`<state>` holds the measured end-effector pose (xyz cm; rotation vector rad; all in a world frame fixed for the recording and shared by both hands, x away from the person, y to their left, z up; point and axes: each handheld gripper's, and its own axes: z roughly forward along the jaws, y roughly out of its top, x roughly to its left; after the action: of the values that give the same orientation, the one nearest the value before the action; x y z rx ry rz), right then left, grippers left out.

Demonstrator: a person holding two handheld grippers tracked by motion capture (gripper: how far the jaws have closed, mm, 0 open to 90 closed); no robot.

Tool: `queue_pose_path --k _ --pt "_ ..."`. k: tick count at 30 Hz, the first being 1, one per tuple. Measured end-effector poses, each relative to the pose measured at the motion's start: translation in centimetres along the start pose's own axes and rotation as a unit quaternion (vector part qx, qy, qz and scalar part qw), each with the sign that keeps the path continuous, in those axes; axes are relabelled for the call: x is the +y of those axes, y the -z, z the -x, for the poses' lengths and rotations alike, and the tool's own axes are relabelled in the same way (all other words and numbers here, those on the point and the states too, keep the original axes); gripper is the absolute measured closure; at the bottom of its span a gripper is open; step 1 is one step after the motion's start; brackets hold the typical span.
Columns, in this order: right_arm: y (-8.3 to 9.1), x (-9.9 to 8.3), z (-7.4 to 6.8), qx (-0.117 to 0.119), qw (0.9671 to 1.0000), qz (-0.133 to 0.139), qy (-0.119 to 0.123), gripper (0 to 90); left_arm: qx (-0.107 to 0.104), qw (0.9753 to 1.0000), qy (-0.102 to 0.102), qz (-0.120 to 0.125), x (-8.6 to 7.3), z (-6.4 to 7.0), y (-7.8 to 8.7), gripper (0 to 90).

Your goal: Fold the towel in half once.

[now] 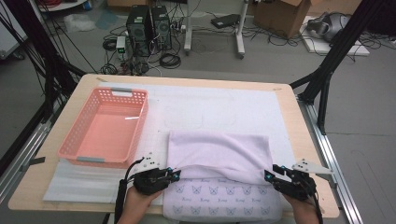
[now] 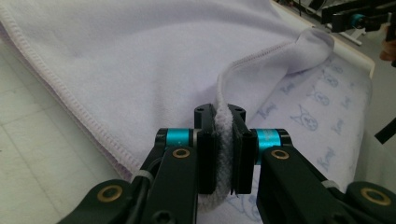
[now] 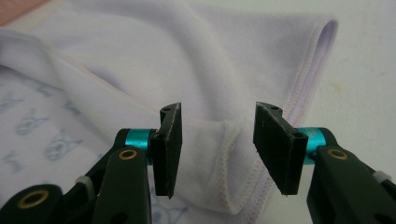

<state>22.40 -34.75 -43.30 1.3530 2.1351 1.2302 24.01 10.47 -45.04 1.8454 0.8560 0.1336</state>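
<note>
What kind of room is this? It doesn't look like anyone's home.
Most likely a lab or workshop set up for recording. Computer towers and loose cables sit on the bare floor, a cardboard box stands behind, and black frame struts surround the wooden table.

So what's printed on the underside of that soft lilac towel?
Small pale-blue cat-face outlines with tiny lettering on the soft lilac towel, clearest in the high view.
</note>
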Motion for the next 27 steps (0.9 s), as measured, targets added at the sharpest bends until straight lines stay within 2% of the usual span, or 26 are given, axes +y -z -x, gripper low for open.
queue_pose_path --k 1,4,5,6,8,11,14,17,21,25,27 --pt "-0.5 0.0 0.1 -0.003 1.0000 -0.009 0.002 54.2 0.001 1.0000 0.000 -0.001 0.0 0.0 0.0 83.3" --pt "-1.5 -0.6 0.4 0.002 0.9989 -0.046 0.005 73.2 0.001 1.0000 0.003 0.000 0.0 -0.2 0.1 83.3" --pt "-1.4 -0.8 0.5 0.006 0.9992 -0.040 0.003 81.6 0.002 1.0000 0.003 0.001 0.0 -0.2 0.1 83.3" --pt "-1.2 -0.8 0.7 0.014 0.9991 -0.040 0.001 83.5 0.001 1.0000 0.004 0.003 0.0 -0.2 0.3 83.4" --pt "-0.6 -0.8 0.8 0.013 0.9992 -0.037 0.003 85.1 0.000 1.0000 0.006 0.007 0.1 -0.2 0.5 83.5" --pt "0.3 -1.1 0.8 0.020 0.9994 -0.025 -0.009 85.1 -0.004 0.9999 0.006 0.009 0.1 0.0 0.8 83.8" --pt "1.7 -1.5 0.7 0.023 0.9995 -0.020 -0.008 85.1 -0.009 0.9999 0.002 0.008 -0.2 0.5 1.2 83.9" --pt "2.6 -1.9 0.6 0.035 0.9993 -0.010 -0.011 85.0 -0.015 0.9998 0.004 0.010 -0.6 1.0 1.8 83.9" --pt "3.4 -2.4 0.2 0.044 0.9990 -0.009 -0.001 85.1 -0.017 0.9998 0.005 0.011 -1.2 1.7 2.4 83.9" --pt "4.5 -2.9 -0.5 0.049 0.9988 -0.009 -0.002 85.1 -0.022 0.9997 -0.003 0.002 -1.7 2.5 3.2 83.9" --pt "5.0 -3.2 -0.8 0.049 0.9987 -0.012 0.005 85.1 -0.027 0.9996 -0.006 0.000 -2.0 2.9 3.5 83.9"
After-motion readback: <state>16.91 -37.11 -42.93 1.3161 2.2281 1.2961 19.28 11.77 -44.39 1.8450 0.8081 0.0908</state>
